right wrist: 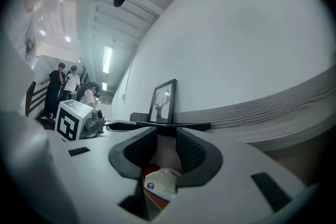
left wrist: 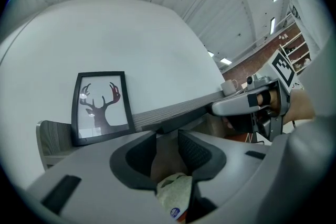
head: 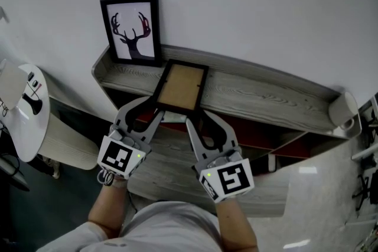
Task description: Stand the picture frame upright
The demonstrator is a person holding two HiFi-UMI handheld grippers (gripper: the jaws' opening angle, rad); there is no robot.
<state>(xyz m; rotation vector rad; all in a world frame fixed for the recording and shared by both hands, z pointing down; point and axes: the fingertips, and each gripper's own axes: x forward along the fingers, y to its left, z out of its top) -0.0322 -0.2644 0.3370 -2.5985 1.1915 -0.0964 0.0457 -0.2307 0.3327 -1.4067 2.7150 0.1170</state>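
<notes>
A black picture frame (head: 182, 87) lies flat on the grey wooden shelf (head: 260, 97) with its brown back up, its near edge at the shelf's front. My left gripper (head: 155, 110) and right gripper (head: 190, 118) both meet that near edge, left and right of its middle. In the left gripper view the frame's dark edge (left wrist: 173, 124) crosses just above the jaw tips (left wrist: 168, 136), which stand apart. The right gripper view shows the same edge (right wrist: 173, 126) over its parted jaws (right wrist: 167, 134); the pads do not press on it.
A second frame with a deer print (head: 130, 29) stands upright against the white wall at the shelf's left end. A white mug (head: 342, 109) sits at the right end. A white round table (head: 23, 109) is at left. People (right wrist: 63, 86) stand far off.
</notes>
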